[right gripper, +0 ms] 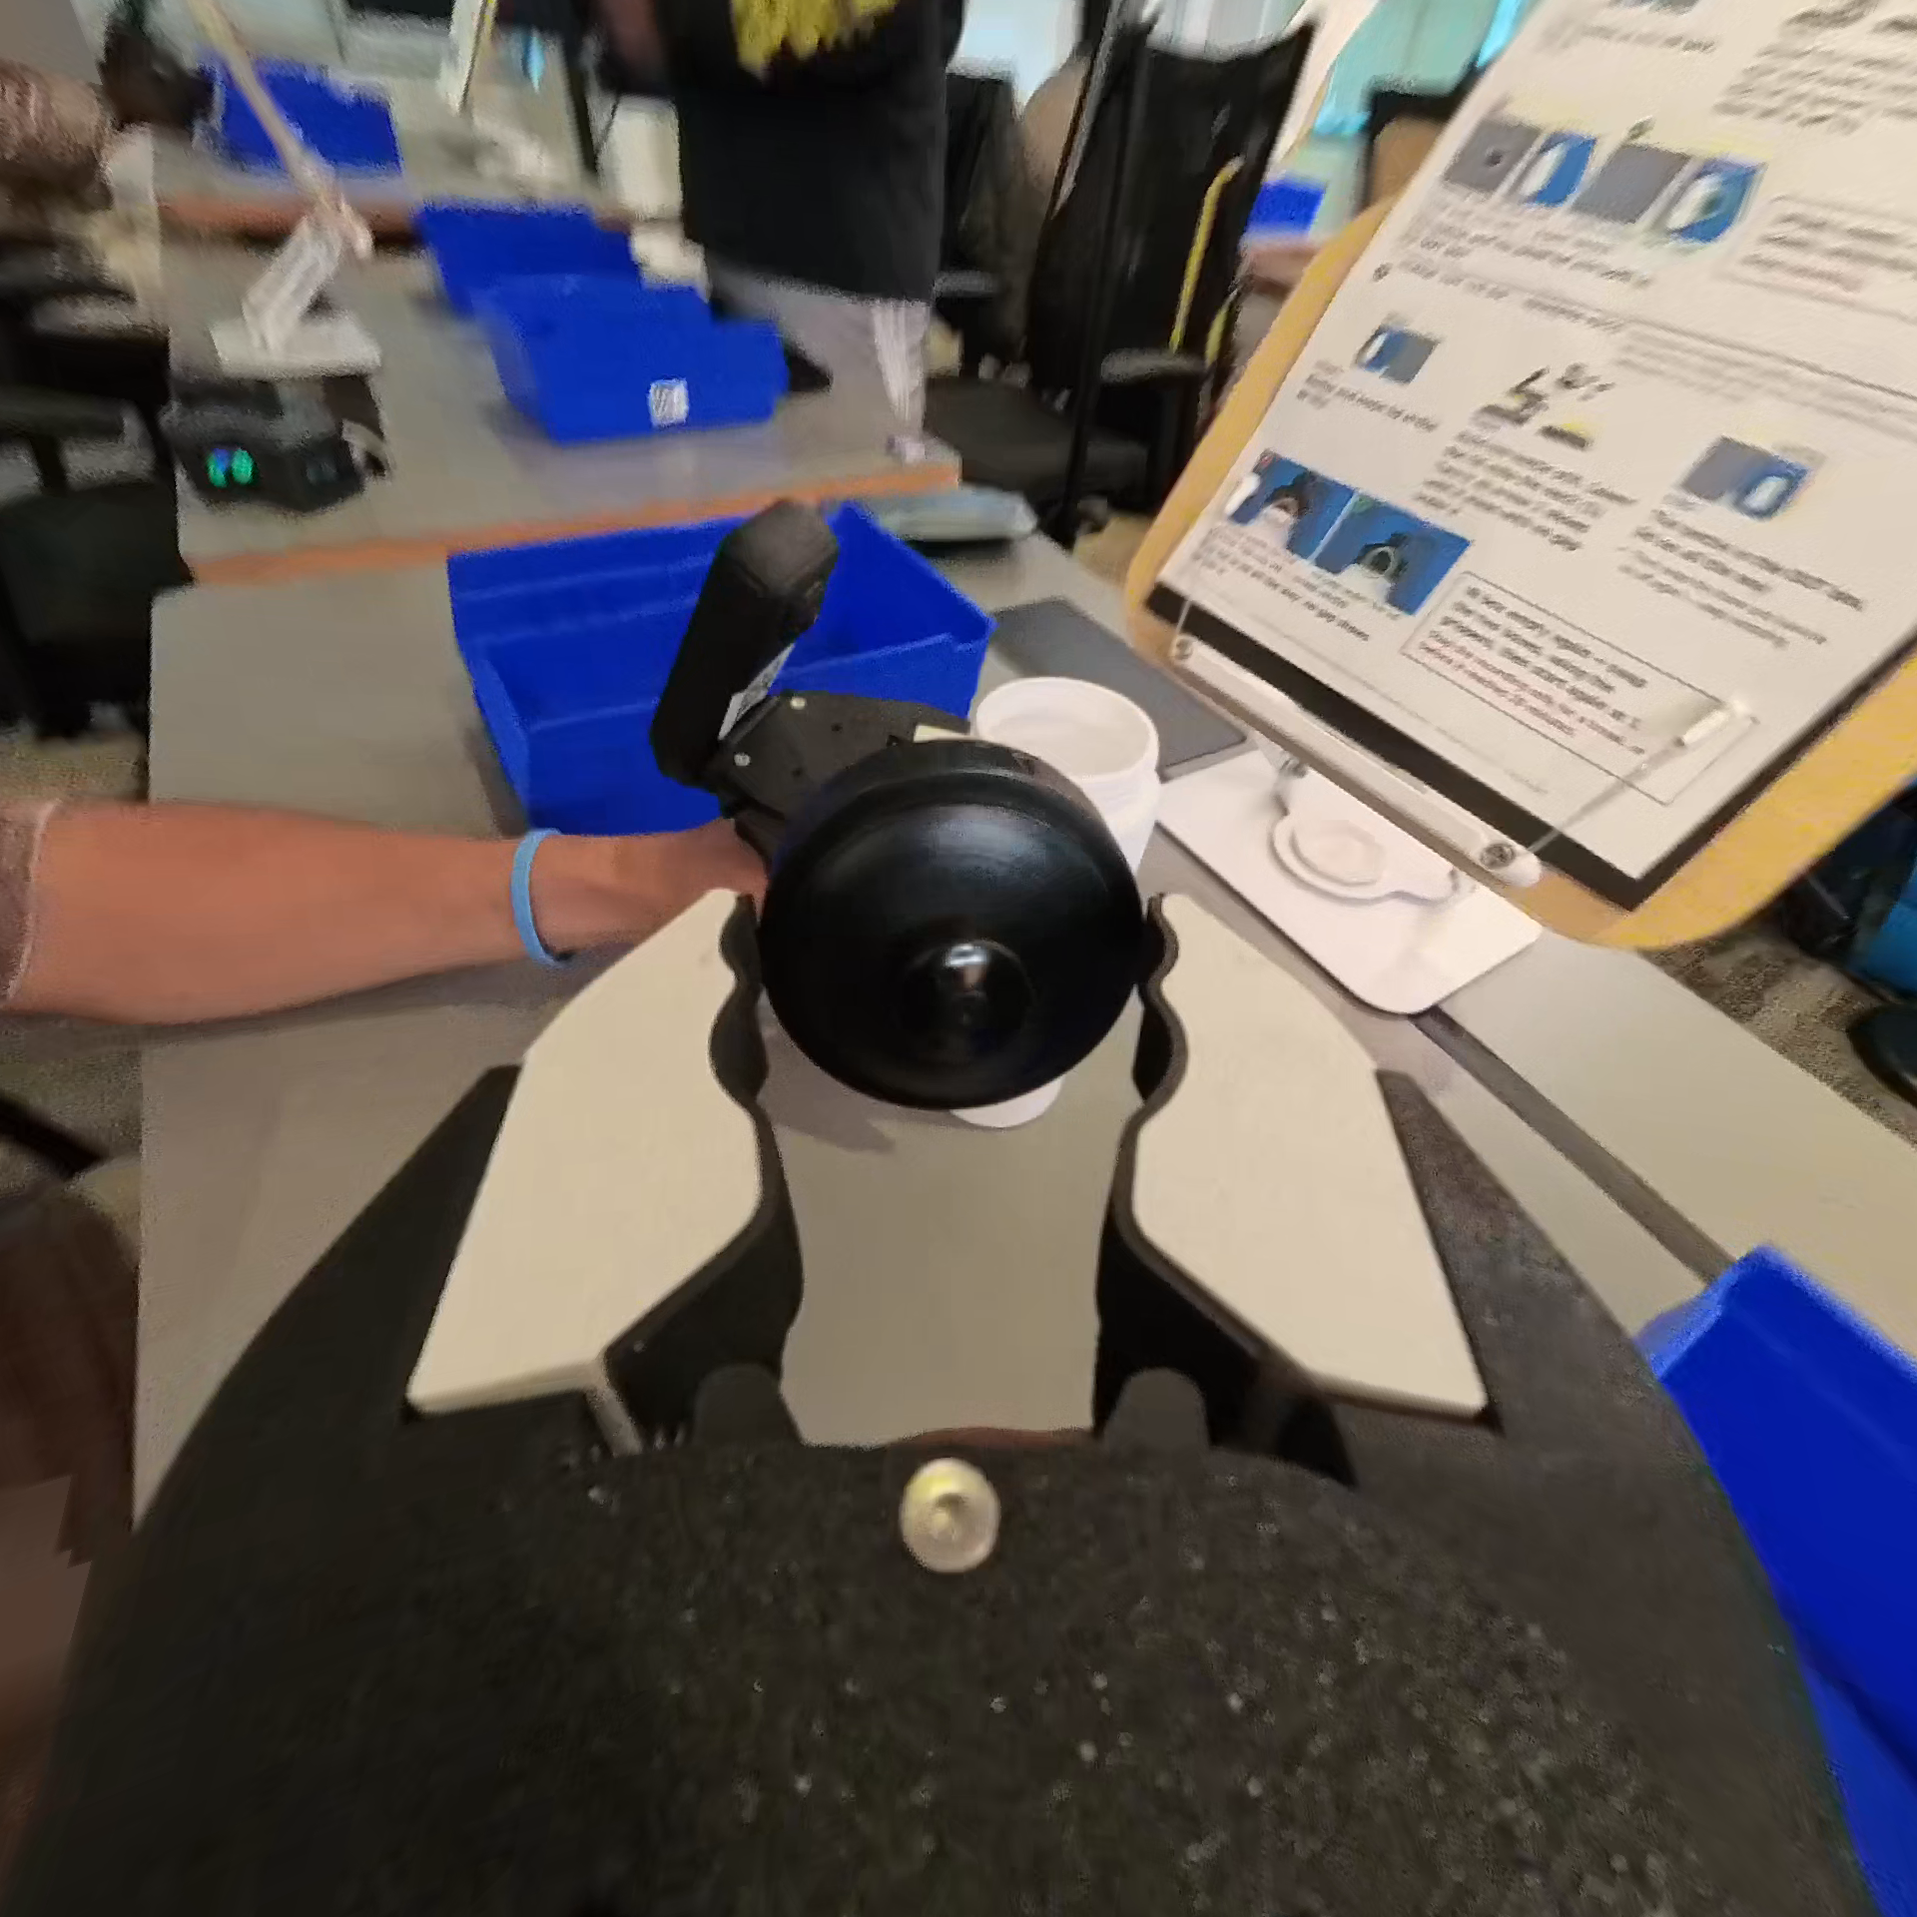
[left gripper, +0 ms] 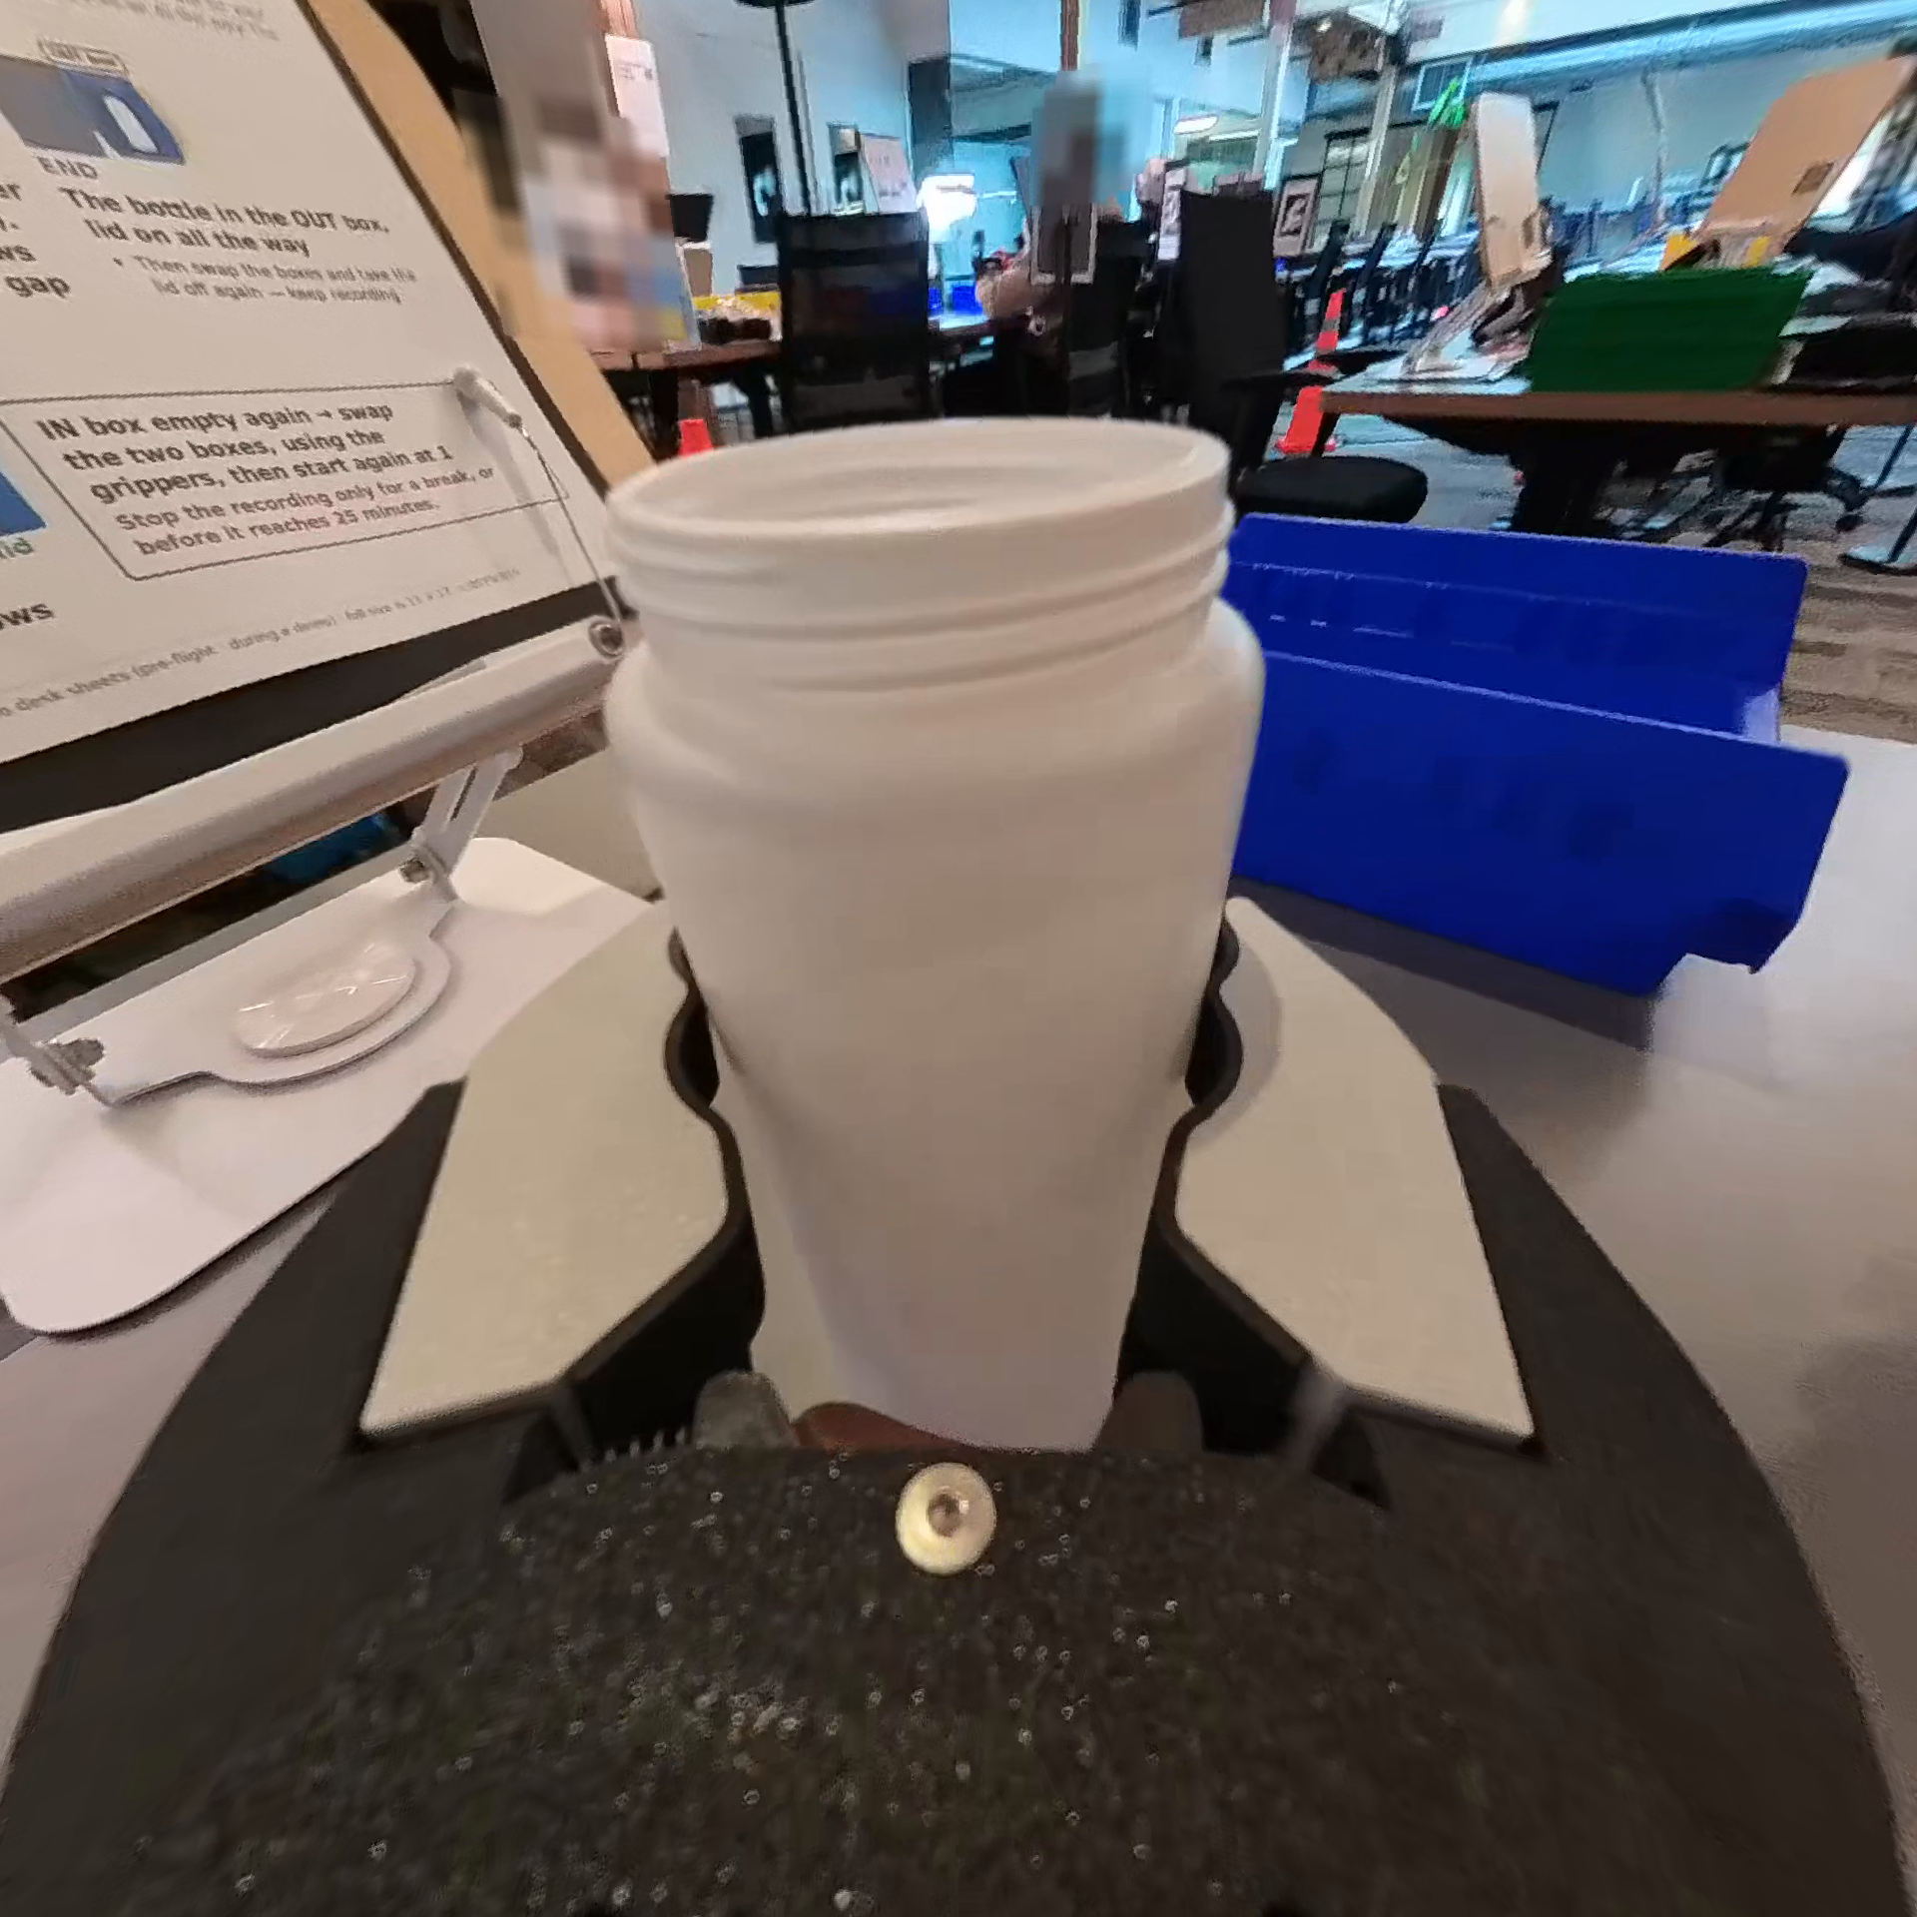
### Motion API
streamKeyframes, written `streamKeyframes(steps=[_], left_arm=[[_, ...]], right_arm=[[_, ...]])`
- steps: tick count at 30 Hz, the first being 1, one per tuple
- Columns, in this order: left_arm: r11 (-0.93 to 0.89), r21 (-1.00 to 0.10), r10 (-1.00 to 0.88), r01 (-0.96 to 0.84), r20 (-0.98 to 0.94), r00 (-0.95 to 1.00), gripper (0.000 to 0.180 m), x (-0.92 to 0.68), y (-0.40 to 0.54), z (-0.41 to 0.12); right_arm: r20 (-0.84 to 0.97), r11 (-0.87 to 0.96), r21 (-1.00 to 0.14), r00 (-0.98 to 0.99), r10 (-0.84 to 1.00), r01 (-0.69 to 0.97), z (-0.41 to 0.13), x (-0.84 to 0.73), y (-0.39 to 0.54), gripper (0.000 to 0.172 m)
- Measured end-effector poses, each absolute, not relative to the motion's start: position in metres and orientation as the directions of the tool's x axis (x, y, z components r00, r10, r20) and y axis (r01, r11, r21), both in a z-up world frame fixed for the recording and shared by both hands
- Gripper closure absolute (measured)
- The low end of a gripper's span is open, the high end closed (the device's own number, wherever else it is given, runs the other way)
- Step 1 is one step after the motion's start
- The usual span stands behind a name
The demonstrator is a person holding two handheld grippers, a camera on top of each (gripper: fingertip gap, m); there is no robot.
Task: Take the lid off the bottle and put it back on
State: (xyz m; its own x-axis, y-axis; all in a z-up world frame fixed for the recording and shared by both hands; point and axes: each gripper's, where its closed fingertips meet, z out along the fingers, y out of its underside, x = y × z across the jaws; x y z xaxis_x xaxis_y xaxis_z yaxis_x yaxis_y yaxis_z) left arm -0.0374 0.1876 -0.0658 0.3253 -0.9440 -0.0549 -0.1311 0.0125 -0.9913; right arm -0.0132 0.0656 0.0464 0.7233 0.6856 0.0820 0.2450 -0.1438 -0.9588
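Grey desk (right gripper: 311,674): left gripper (left gripper: 949,996) clamps white bottle (left gripper: 934,830) (mouth open), right gripper (right gripper: 949,996) grips black lid (right gripper: 949,923), so centre and level lid over neck before twisting.

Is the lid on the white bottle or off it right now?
Off. The white bottle shows a bare threaded neck and open mouth, and the black lid sits apart, between the right gripper's jaws.

Each hand-held gripper (right gripper: 949,996) has a black, speckled, foam-like body with a silver screw (right gripper: 949,1515) at its centre. Its two fingers (right gripper: 622,1162) carry pale grey plates with wavy black inner edges. The person's wrist wears a light blue band (right gripper: 534,897).
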Motion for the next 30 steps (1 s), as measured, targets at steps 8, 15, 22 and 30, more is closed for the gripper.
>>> streamKeyframes(steps=[8, 15, 22, 30], left_arm=[[0.009, -0.993, -0.972, -0.119, -0.037, 0.231, 0.092, -0.036, 0.178, -0.066], [0.001, -0.994, -0.979, -0.111, -0.024, 0.201, 0.092, -0.034, 0.174, -0.067], [-0.007, -0.993, -0.982, -0.115, -0.015, 0.19, 0.093, -0.034, 0.172, -0.068], [-0.013, -0.993, -0.983, -0.117, -0.008, 0.184, 0.094, -0.035, 0.173, -0.068]], right_arm=[[0.21, -0.182, -0.576, 0.359, 0.909, 0.797, 0.051, -0.051, 0.147, 0.102], [0.124, -0.047, -0.204, 0.073, 0.99, 0.978, 0.023, -0.059, 0.166, 0.102], [0.05, -0.003, -0.113, 0.009, 0.999, 0.994, 0.007, -0.074, 0.171, 0.102], [0.033, 0.007, -0.065, -0.005, 0.999, 0.998, 0.002, -0.068, 0.171, 0.102]])
